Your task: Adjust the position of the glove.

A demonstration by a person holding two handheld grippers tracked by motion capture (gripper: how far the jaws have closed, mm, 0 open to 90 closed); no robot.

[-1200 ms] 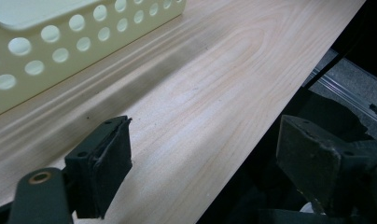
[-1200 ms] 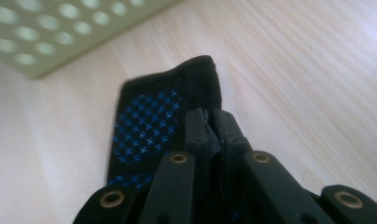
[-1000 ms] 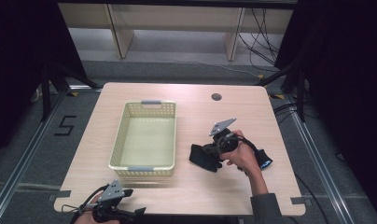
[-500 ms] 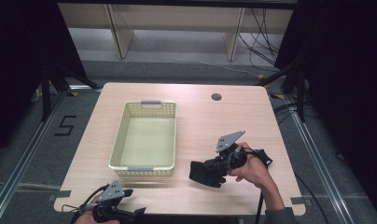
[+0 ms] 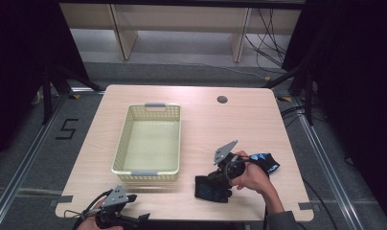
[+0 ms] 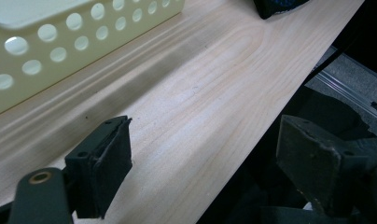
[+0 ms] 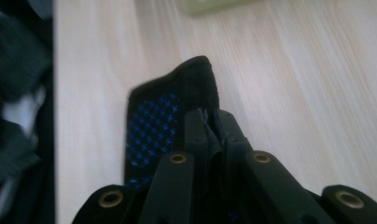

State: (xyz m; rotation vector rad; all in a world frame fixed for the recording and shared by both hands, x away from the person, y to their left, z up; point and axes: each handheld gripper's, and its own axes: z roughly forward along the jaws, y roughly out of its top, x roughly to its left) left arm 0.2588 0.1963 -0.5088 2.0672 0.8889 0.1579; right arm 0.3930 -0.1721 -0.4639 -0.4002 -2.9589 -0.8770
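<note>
A black cloth with a blue dotted pattern lies on the wooden table near its front edge, right of the basket. My right gripper is shut on the cloth's upper edge and points down and to the left. In the right gripper view the jaws stand pressed together on a fold of the cloth, which hangs ahead of them over the tabletop. My left gripper rests at the table's front left edge, open. In the left gripper view its pads stand wide apart with nothing between them.
A pale yellow perforated basket stands left of centre, its wall close to the left gripper. A second dark piece with blue markings lies by the person's right wrist. A round hole sits at the table's far side.
The right gripper has carried the black cloth toward the table's front edge and lowered it. The left gripper has kept still.
</note>
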